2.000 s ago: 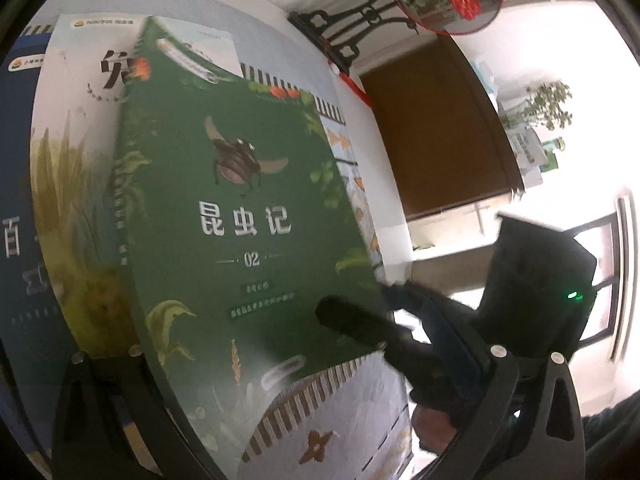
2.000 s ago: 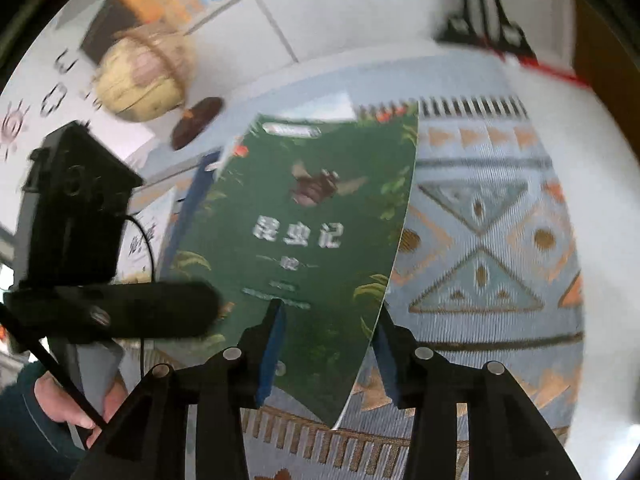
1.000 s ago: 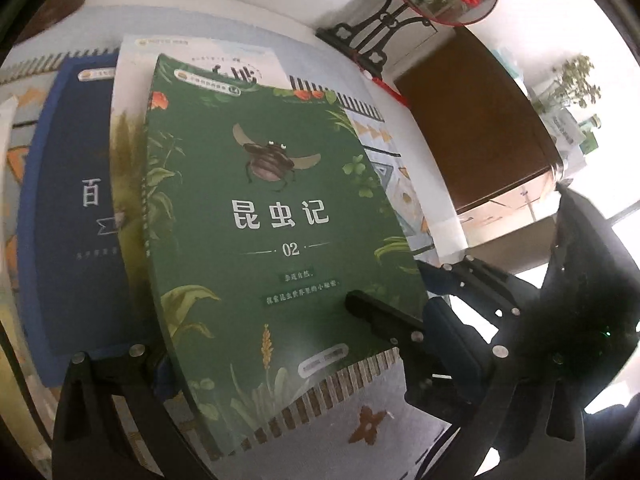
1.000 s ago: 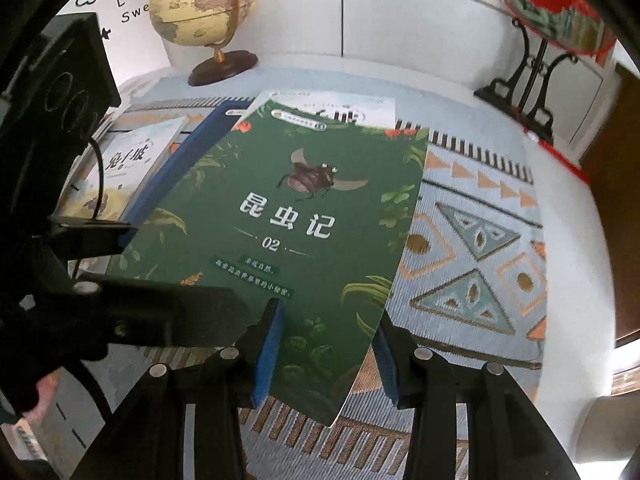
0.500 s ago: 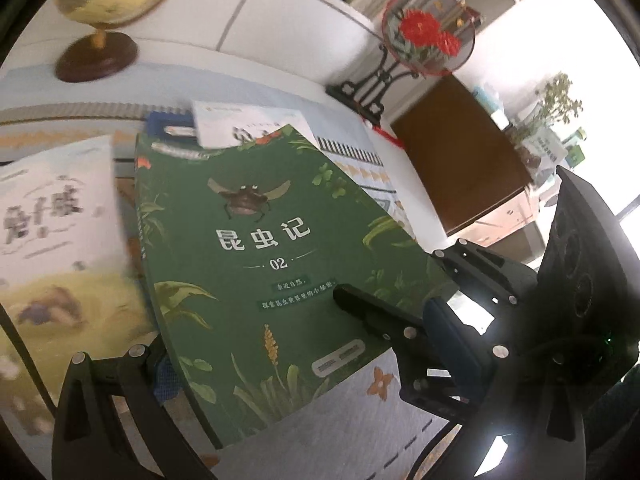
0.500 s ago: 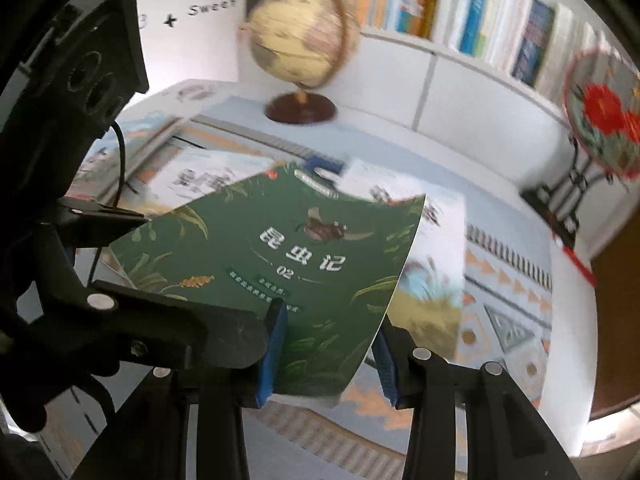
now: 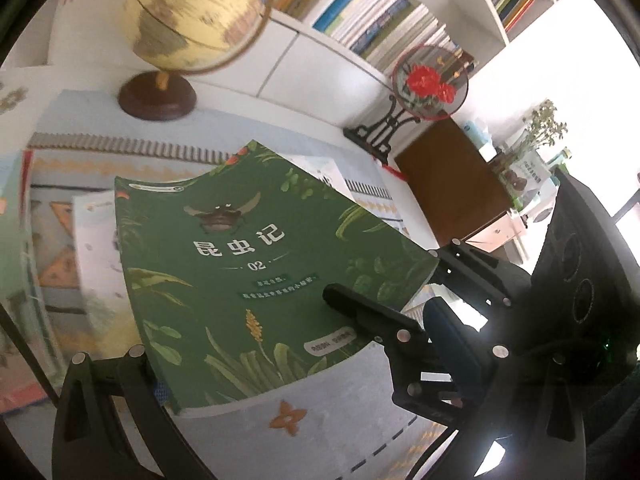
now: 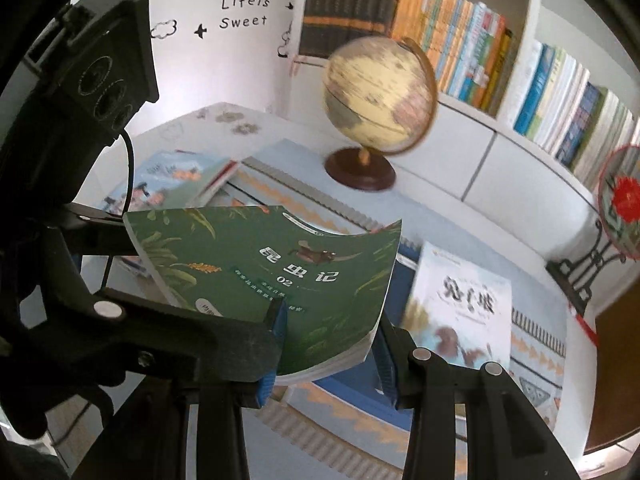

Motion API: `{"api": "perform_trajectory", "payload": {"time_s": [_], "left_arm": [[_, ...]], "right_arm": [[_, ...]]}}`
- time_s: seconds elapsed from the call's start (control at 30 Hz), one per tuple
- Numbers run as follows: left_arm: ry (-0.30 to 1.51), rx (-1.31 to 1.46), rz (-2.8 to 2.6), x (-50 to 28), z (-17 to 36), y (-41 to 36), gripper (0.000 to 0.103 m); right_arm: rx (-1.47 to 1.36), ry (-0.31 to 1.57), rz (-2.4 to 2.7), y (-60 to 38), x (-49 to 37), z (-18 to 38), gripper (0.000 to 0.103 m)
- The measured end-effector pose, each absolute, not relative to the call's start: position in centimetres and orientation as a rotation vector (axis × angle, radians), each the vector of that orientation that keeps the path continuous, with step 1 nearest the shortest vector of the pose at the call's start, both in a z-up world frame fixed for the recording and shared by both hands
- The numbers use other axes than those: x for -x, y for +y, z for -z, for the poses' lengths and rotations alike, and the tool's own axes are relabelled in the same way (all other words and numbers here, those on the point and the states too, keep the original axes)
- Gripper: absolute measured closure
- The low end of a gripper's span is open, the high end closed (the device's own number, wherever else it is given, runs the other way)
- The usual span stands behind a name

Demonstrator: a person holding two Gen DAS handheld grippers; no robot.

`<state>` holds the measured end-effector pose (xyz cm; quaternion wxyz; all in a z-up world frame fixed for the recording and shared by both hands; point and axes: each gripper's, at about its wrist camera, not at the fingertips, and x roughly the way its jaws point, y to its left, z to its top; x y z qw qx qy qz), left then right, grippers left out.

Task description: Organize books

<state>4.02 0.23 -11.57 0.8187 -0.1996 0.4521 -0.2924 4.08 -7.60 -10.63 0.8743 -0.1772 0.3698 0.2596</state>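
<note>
Right wrist view: both grippers' fingers (image 8: 280, 320) clamp one green book (image 8: 280, 268); one globe (image 8: 380, 100) behind.

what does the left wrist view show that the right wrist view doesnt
Only the left wrist view shows the brown cabinet and the potted plant by the bright window. Only the right wrist view shows the "Lifeis Sweet" wall lettering, the illustrated book lying at the left, and the dark blue book under the lifted one. Both show the green insect book held off the table, the globe, the red flower fan and the bookshelves.
</note>
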Motion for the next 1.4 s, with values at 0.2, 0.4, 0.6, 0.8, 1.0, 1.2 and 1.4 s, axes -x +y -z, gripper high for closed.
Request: {"api": "perform_trajectory", "payload": {"time_s": [0.2, 0.4, 0.6, 0.8, 1.0, 1.2, 1.4], "left_arm": [[0.893, 0.421, 0.603, -3.3, 9.0, 4.1, 0.0], [0.832, 0.416, 0.51, -2.3, 7.4, 10.1, 0.0], [0.858, 0.41, 0.396, -1.8, 9.0, 16.7, 0.001], [0.953, 0.493, 0.352, -0.3, 14.3, 19.8, 0.001], [1.005, 0.559, 0.318, 1.5, 17.1, 21.2, 0.001], [1.139, 0.6, 0.32, 6.0, 18.9, 20.8, 0.001], [1.27, 0.549, 0.425, 6.8, 18.6, 14.5, 0.001]], "right_arm": [[0.374, 0.691, -0.561, -3.2, -3.4, 8.1, 0.062], [0.377, 0.61, -0.631, 3.6, -3.0, 6.9, 0.062], [0.356, 0.652, -0.719, 10.9, -3.8, 9.5, 0.061], [0.384, 0.785, -0.736, 14.1, -3.1, 14.1, 0.061], [0.387, 0.973, -0.765, 15.3, -2.7, 18.1, 0.06], [0.401, 1.065, -0.707, 12.3, 0.3, 18.7, 0.05], [0.352, 1.2, -0.481, 4.5, 0.8, 20.0, 0.049]]}}
